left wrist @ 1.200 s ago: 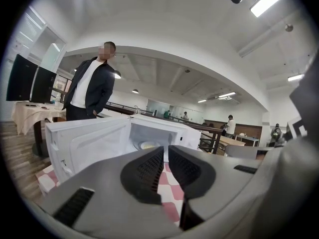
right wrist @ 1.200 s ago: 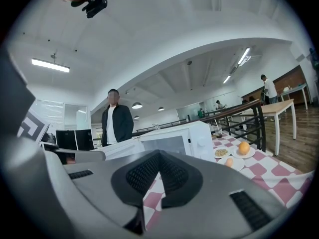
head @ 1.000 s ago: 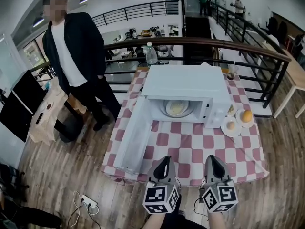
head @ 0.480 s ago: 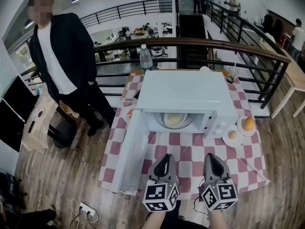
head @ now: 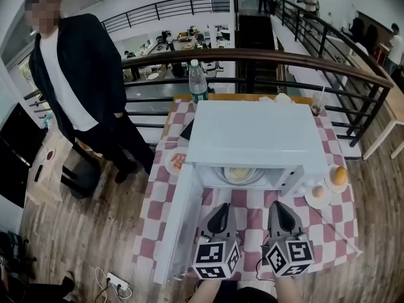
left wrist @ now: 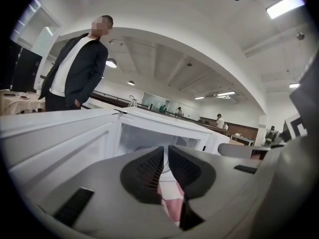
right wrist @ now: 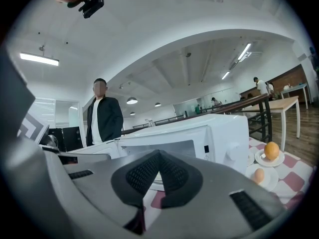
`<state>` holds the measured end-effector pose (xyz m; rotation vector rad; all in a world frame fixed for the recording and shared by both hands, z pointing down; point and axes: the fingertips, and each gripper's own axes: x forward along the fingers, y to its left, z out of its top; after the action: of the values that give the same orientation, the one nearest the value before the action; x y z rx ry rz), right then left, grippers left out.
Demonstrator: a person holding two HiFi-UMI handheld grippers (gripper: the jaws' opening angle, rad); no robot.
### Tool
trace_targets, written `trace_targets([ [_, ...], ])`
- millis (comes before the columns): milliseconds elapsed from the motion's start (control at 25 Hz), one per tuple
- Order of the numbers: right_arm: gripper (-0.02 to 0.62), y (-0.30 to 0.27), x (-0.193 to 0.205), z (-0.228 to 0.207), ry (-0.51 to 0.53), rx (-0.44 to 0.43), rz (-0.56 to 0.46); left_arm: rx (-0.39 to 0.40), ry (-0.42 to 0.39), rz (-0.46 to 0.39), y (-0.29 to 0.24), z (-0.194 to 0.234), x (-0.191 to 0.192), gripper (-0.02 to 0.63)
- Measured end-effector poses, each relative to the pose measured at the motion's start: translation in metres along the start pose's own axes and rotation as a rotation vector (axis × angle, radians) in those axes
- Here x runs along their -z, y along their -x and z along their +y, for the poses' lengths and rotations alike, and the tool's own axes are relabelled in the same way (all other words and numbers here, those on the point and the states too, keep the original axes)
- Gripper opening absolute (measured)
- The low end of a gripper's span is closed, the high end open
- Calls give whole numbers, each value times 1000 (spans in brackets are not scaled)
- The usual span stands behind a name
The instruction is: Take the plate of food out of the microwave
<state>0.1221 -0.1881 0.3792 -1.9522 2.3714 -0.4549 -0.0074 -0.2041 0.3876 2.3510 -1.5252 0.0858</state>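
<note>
Microwave sits mid-table, door swung out to your left. Plate of food inside cavity, seemingly centred. Bottle behind microwave, back left. Right of microwave, on small plates: egg nearer you, orange behind. Your left gripper and right gripper side by side before opening.

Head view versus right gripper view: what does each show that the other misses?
Head view only: a cup with a straw behind the microwave, and a small plate at its left. Right gripper view only: a close look along the right tool, shut with nothing between its jaws. Both: the microwave, the orange, the egg and the standing person.
</note>
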Motion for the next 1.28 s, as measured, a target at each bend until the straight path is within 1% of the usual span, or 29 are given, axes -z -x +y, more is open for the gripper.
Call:
trace_targets([
  [440,-8,-53,12,-4,13,4,46,7,22,31,-43,22,5,43],
  [720,-8,-72,26,-10,-21,-24,92,-16,76,71,-61,29,23,43],
  [920,-8,-89,43,-11,-44,-52,131,-50,69,109,-72,32,39,43],
  [1280,-6,-129,70,-21,-108,-87,199,-131,124,159,-100,52,62,32],
])
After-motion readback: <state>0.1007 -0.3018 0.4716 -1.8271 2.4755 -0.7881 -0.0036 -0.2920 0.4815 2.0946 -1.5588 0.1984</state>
